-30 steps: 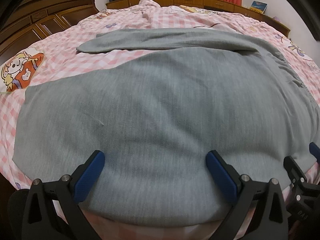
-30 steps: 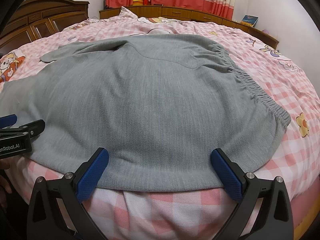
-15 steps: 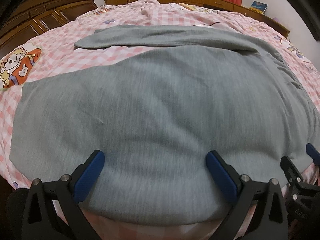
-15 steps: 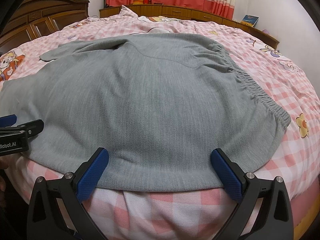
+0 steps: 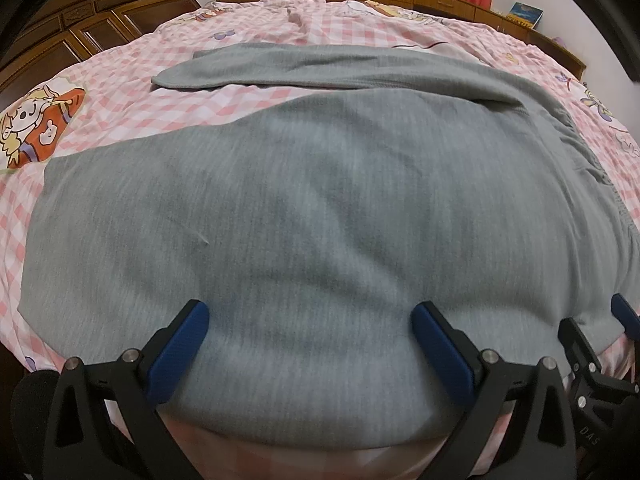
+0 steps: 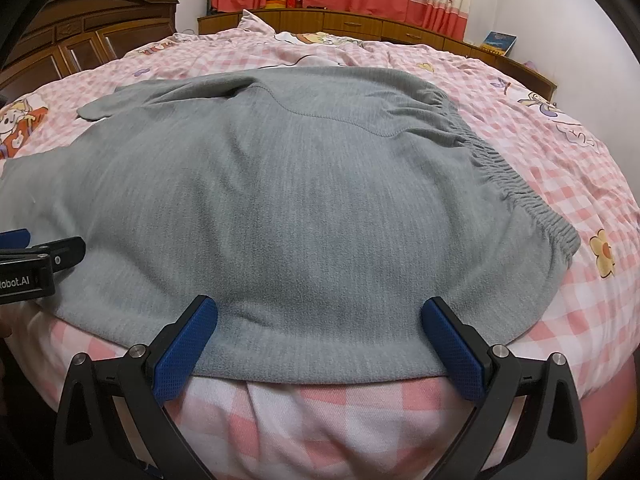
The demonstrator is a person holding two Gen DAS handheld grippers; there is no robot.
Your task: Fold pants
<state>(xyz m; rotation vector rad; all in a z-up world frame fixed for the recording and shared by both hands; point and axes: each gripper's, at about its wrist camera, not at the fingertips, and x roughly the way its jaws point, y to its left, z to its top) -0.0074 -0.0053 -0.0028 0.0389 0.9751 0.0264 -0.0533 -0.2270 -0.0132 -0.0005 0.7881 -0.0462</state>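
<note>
A pink checked bed (image 6: 540, 168) fills the room, wooden cabinets behind it. Grey pants (image 6: 304, 208) lie spread flat across its near half, elastic waistband (image 6: 516, 196) to the right, one leg (image 5: 256, 70) reaching far left. The knit looks soft, light and limp; the near edge seems the place to pinch. The left gripper (image 5: 310, 340) and right gripper (image 6: 320, 336) hover spread wide, gripping nothing. The near hem's underside is hidden.

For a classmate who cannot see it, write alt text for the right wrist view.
Grey pants lie spread flat on a pink checked bedspread, elastic waistband to the right. The right tongs hang open over the near hem, gripping nothing; the left tongs show at the left edge.
</note>
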